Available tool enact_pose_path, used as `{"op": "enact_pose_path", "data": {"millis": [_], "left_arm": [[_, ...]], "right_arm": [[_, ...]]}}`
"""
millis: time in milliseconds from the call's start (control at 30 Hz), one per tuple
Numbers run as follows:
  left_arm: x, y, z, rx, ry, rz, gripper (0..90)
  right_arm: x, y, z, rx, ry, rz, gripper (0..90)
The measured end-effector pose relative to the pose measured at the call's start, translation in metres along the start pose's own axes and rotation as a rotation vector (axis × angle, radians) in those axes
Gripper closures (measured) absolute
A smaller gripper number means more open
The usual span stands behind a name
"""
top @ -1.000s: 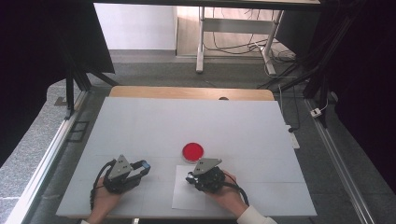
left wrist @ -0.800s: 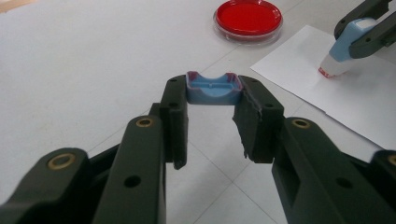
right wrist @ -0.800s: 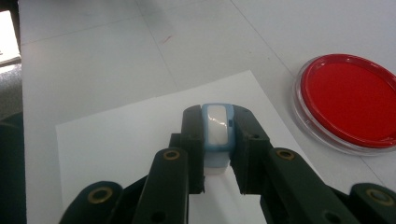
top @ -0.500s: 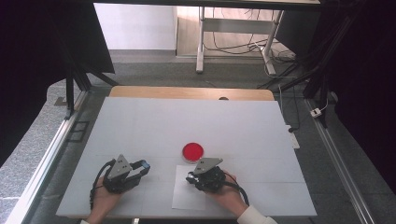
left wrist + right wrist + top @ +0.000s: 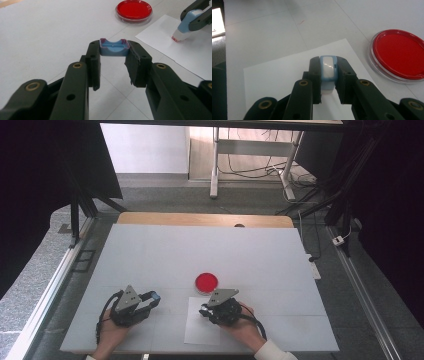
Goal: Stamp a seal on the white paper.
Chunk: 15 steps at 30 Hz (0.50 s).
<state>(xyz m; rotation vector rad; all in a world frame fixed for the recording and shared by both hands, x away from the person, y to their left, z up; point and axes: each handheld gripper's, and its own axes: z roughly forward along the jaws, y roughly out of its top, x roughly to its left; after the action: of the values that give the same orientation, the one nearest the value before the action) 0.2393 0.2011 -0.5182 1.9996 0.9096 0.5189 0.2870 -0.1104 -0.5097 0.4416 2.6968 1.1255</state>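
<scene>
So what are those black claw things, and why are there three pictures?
A person sits at a white table and holds a black claw tool in each hand. One picture looks down from above. The other two come from small cameras riding on each tool, looking along its two black jaws.

The left claw is shut on a small blue cap. The right claw is shut on a blue and white stamp, whose tip rests on a sheet of white paper. From the left claw's camera you can see that stamp standing on the paper, farther off.

Beside the paper lies a round dish with red inside, an ink pad. So it looks like the person is stamping the paper.
</scene>
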Motion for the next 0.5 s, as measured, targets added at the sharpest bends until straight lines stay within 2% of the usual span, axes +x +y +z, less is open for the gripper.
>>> {"op": "enact_pose_path", "data": {"millis": [500], "left_arm": [[-0.0006,0.0002,-0.0004,-0.001,-0.001,0.001,64.9]], "right_arm": [[0.0,0.0011,-0.0046,-0.019,0.0,-0.004,75.3]]}}
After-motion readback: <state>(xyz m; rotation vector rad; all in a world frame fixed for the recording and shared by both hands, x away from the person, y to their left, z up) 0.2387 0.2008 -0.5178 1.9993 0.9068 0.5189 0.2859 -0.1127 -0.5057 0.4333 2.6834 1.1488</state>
